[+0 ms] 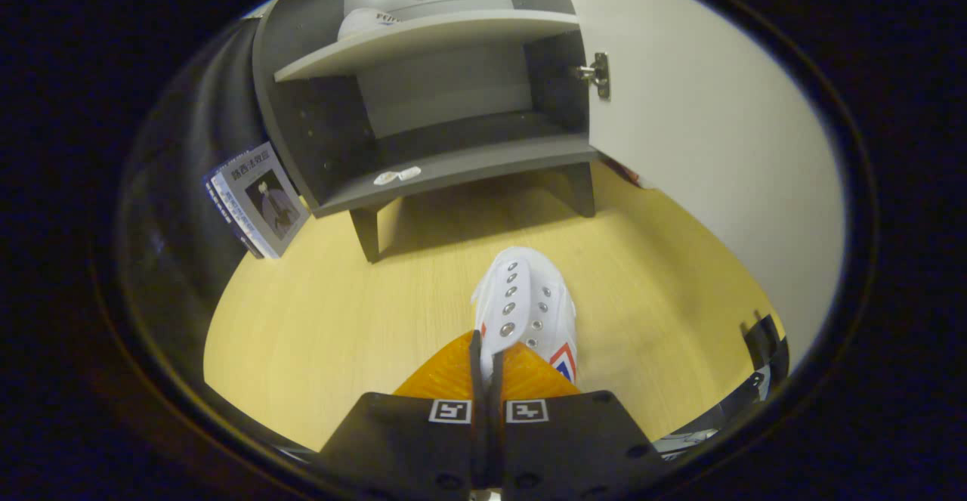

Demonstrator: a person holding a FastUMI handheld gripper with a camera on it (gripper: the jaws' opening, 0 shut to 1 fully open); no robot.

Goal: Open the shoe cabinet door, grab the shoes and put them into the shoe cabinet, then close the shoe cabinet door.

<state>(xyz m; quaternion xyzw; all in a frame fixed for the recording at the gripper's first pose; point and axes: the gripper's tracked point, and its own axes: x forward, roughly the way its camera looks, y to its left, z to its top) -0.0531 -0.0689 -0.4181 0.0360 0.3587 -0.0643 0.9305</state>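
A white lace-less shoe [527, 306] with metal eyelets points away from me, toe toward the cabinet, over the wooden floor [317, 312]. My gripper [487, 354] is shut on the shoe's rear edge, fingers pressed together around it. Ahead stands the grey shoe cabinet [423, 108] on short legs, with its white door [702, 138] swung open to the right. Its lower shelf [461, 165] holds only a small white packet [396, 176]. On the upper shelf [423, 36] sits another white shoe [366, 21], partly hidden by the shelf edge.
A book [257, 199] leans on the black cloth left of the cabinet. A dark object [763, 350] sits at the floor's right edge near the door. Open floor lies between the shoe and the cabinet's legs.
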